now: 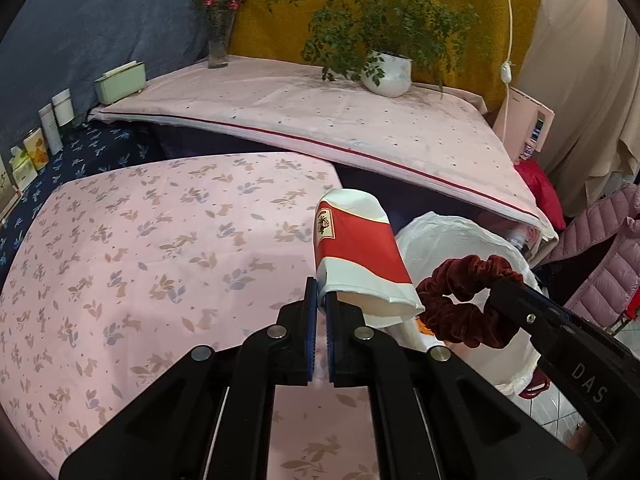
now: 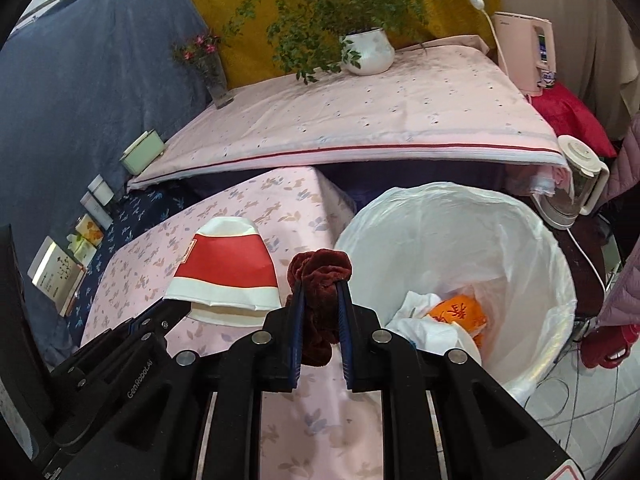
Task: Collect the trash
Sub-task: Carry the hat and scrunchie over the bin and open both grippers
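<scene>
The left gripper (image 1: 322, 300) has its jaws pinched on the rim of a squashed red and white paper cup (image 1: 360, 256). The right gripper (image 2: 320, 304) has its jaws clamped on a dark red scrunchie (image 2: 320, 276). Both hang over the pink surface (image 1: 140, 248), just beside the white-lined trash bin (image 2: 460, 232). The cup is only held by its thin edge, so it could slip and land outside the bin. The bin's bottom is hidden under trash.

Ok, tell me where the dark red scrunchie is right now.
The scrunchie is pinched in the right gripper, held just right of the red-and-white paper cup and left of the lined trash bin.
</scene>
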Demonstrator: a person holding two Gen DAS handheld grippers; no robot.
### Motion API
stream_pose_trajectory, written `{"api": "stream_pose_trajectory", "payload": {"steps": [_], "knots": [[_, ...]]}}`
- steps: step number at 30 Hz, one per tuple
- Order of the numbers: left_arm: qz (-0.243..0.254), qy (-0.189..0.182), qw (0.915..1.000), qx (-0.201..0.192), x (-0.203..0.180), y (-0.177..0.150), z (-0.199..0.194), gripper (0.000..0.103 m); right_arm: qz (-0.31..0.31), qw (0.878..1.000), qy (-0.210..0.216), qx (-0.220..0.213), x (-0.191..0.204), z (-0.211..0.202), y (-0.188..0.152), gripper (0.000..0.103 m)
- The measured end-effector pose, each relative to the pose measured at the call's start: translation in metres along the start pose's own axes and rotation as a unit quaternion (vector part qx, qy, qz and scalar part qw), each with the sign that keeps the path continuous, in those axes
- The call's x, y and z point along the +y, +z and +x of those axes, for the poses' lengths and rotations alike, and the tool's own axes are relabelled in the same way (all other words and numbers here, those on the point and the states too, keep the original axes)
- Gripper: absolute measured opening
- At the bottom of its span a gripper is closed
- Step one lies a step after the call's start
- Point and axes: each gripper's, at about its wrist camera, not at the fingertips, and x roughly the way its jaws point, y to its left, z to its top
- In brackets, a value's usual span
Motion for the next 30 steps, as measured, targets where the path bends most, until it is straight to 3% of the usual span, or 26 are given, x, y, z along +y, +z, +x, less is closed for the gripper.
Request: {"api": "stream_pose_trajectory", "payload": {"steps": [15,16,19,20,30], "knots": [[0.045,-0.058,0.9972,0.017,-0.073,0.007,0.01,0.005,0.058,0.997,-0.045,-0.039,-0.083,-0.041,0.009,0.015],[0.045,-0.059,0.9971,0.019,-0.075,0.007,0.012,0.007,0.061,0.996,-0.046,-0.04,-0.085,-0.041,0.01,0.015],[0.043,-0.055,0.9973,0.022,-0.079,0.007,0.014,0.029,0.066,0.996,-0.047,-0.041,-0.092,-0.043,0.011,0.015],[0.041,-0.053,0.9975,0.02,-0.079,0.007,0.014,0.031,0.066,0.996,-0.047,-0.041,-0.093,-0.043,0.01,0.015],[0.039,-0.045,0.9979,0.024,-0.076,0.005,0.019,0.031,0.058,0.997,-0.041,-0.035,-0.088,-0.037,0.013,0.015]]}}
